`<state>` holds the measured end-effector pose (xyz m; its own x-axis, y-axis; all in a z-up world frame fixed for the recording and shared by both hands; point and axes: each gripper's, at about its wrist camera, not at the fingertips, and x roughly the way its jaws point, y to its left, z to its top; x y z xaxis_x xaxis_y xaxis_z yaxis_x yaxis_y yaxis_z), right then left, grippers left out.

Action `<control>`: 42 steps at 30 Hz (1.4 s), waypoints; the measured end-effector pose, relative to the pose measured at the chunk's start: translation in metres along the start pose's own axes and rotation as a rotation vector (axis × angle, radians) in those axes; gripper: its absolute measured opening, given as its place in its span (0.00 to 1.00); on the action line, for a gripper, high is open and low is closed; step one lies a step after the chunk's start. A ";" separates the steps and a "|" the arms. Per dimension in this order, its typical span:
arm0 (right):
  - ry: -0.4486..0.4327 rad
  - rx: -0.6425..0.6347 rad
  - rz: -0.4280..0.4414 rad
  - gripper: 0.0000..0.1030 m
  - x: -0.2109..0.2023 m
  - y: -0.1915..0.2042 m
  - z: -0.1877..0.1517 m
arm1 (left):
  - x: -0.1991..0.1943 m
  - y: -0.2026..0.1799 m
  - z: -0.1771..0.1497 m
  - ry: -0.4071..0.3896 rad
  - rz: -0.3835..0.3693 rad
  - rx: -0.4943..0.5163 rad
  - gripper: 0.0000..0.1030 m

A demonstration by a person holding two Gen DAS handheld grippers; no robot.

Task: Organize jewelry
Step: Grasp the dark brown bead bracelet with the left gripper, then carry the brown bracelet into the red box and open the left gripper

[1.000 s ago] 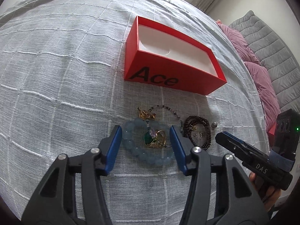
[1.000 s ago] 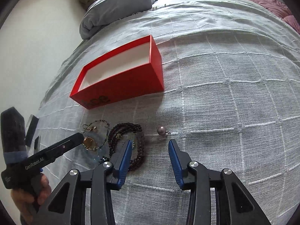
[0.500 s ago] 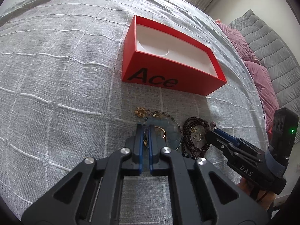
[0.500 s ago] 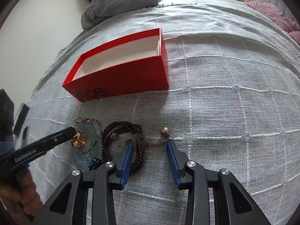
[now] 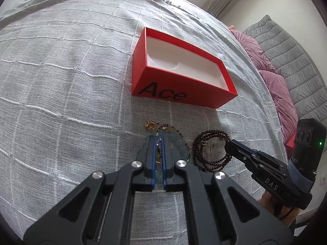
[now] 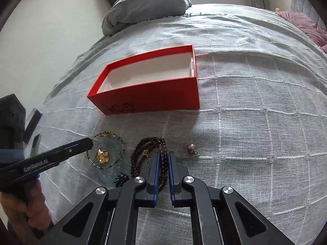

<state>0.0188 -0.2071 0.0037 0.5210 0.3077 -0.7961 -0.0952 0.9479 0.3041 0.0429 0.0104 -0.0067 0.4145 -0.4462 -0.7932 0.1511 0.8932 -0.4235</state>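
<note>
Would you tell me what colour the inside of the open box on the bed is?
White inside, red outside; the box shows it best in the left wrist view.

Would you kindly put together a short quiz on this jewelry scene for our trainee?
1. True or false: the red box already holds some jewelry.
2. What is clamped between the pads of the right gripper? A) the pearl bead B) the dark bead bracelet C) the gold charm
3. Which word is printed on the side of the red box?

Key: 1. False, its white inside is bare. 2. B. 3. Ace.
</note>
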 end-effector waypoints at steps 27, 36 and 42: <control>-0.104 0.052 0.195 0.08 -0.041 -0.011 0.004 | -0.027 -0.038 0.005 -0.100 -0.164 0.167 0.06; -0.131 0.033 0.184 0.08 -0.051 -0.008 0.021 | -0.035 -0.048 0.028 -0.146 -0.173 0.198 0.06; -0.170 0.032 0.200 0.08 -0.060 -0.009 0.050 | -0.041 -0.055 0.058 -0.204 -0.208 0.183 0.06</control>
<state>0.0313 -0.2381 0.0749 0.6301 0.4677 -0.6199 -0.1852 0.8658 0.4649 0.0698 -0.0169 0.0742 0.5262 -0.6159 -0.5863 0.4021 0.7878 -0.4666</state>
